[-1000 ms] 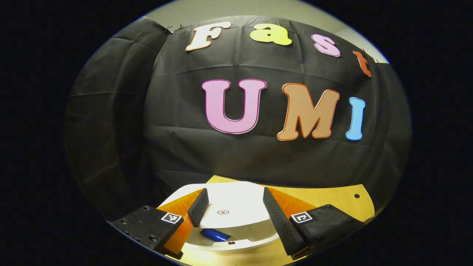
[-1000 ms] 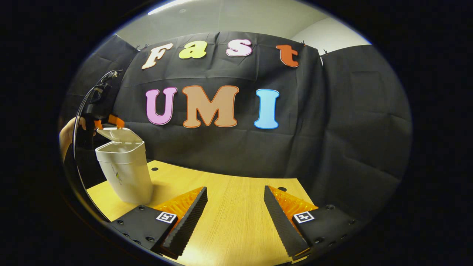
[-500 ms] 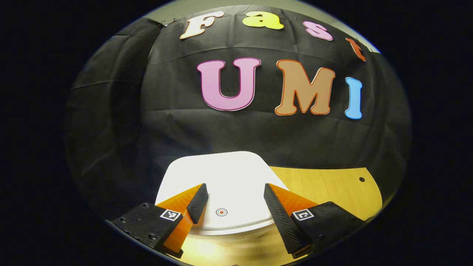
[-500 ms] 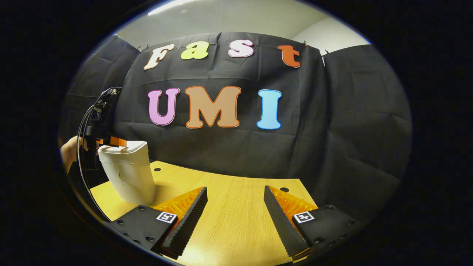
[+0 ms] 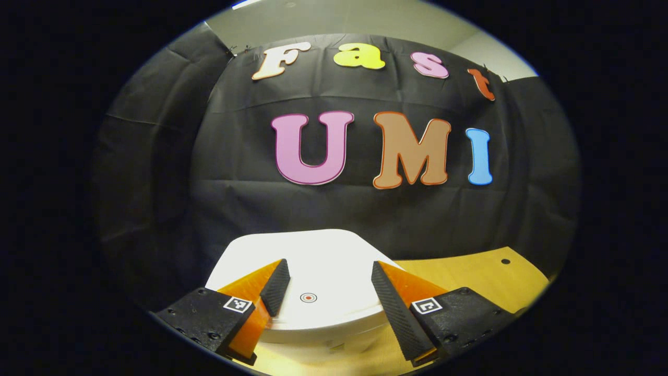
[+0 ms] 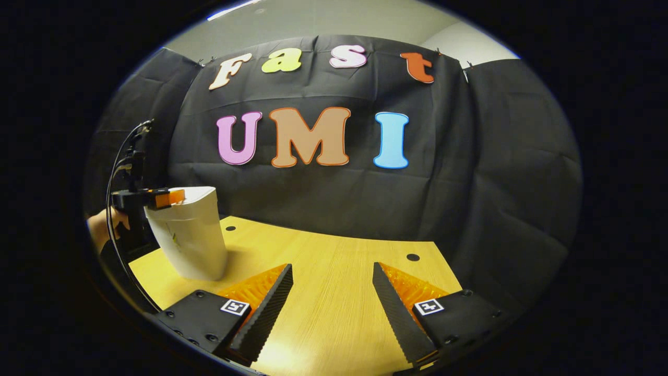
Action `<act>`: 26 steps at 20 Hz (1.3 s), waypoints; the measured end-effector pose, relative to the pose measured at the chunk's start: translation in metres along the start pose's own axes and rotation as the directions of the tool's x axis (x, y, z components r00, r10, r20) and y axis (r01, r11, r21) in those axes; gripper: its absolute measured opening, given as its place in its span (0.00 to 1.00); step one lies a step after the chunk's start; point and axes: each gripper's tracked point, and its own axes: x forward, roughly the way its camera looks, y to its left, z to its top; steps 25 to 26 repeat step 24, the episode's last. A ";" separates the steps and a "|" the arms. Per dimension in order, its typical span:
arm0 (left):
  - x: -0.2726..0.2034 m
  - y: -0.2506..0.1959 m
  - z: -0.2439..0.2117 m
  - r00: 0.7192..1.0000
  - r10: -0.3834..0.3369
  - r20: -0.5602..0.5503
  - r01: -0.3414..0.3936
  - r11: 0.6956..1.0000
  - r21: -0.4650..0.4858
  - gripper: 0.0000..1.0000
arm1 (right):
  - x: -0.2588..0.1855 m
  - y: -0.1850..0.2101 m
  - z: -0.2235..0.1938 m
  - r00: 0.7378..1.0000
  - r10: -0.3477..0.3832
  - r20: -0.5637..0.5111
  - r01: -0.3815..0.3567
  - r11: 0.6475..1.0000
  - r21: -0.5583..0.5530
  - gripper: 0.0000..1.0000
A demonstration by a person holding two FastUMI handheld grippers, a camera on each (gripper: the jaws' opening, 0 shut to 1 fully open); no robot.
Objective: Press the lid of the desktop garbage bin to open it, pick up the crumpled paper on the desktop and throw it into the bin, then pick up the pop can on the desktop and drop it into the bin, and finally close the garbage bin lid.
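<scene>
Down flat now is the lid (image 5: 313, 261) that was gaping a second ago, and the bin (image 6: 190, 235) is sitting at the desk's (image 6: 334, 292) far left corner. Over it, the left gripper (image 5: 326, 292) is hanging spread, holding nothing. Any last press is best going straight down on the lid's centre mark so the bin isn't tipping. Out over bare wood, the right gripper (image 6: 331, 308) is idling, also spread.

Both views sharp at centre, no motion blur. Strong fisheye bulge: straight edges bow toward rim, picture darkens at rim. Booth dim; light falls from above. White bin lid (image 5: 318, 261) brightest in left gripper view, nearly washed out. Tabletop (image 6: 334, 271) glossy, pale sheen at 6 o'clock in right gripper view. Bin (image 6: 190, 235) casts soft shadow toward 3 o'clock.
</scene>
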 end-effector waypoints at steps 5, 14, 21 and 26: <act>0.005 -0.010 0.009 0.998 -0.022 -0.058 0.023 1.000 0.011 0.94 | 0.000 -0.016 0.041 0.995 -0.017 0.102 0.014 1.000 0.024 0.98; -0.043 -0.105 0.073 0.972 -0.188 0.140 0.199 0.978 -0.068 0.94 | -0.013 -0.046 0.077 0.977 -0.084 0.197 0.071 0.995 0.070 0.98; -0.103 -0.208 0.075 0.927 -0.304 0.218 0.319 0.947 -0.037 0.93 | -0.025 -0.053 0.082 0.956 -0.158 0.249 0.119 0.979 0.165 0.98; -0.108 -0.242 0.071 0.905 -0.373 0.204 0.375 0.927 0.027 0.93 | -0.030 -0.051 0.083 0.947 -0.169 0.273 0.133 0.980 0.146 0.98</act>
